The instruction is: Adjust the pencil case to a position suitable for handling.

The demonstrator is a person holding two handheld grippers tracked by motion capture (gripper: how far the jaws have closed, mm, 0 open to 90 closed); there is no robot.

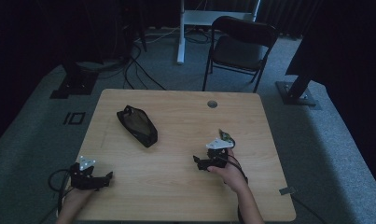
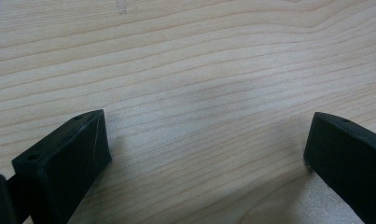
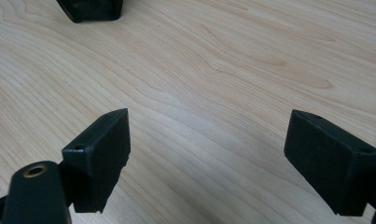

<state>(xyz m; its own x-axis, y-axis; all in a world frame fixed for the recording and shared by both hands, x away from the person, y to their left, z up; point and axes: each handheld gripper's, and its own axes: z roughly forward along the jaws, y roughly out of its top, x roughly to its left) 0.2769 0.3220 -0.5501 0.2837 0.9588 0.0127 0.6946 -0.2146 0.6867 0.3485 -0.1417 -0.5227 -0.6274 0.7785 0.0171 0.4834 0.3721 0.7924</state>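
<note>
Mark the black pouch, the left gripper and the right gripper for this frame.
black pouch [image 1: 137, 125]: high view, middle of its mesh top.
left gripper [image 1: 107, 177]: high view, between its open jaw tips.
right gripper [image 1: 198, 162]: high view, between its open jaw tips, near the person's hand.

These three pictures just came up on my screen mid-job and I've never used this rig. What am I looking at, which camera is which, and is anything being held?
There is no robot arm: a person at a wooden table holds a two-jaw hand tool in each hand. The wide picture comes from a fixed camera overhead. In it the left gripper sits near the table's near left corner, and the right gripper is right of centre. The other two pictures come from cameras riding on those tools, looking along their own black jaws. Both sets of jaws stand wide apart over bare wood, holding nothing. One thing lies on the table: a dark pouch, left of centre toward the far edge. Its corner also peeks into the right gripper view.
</note>
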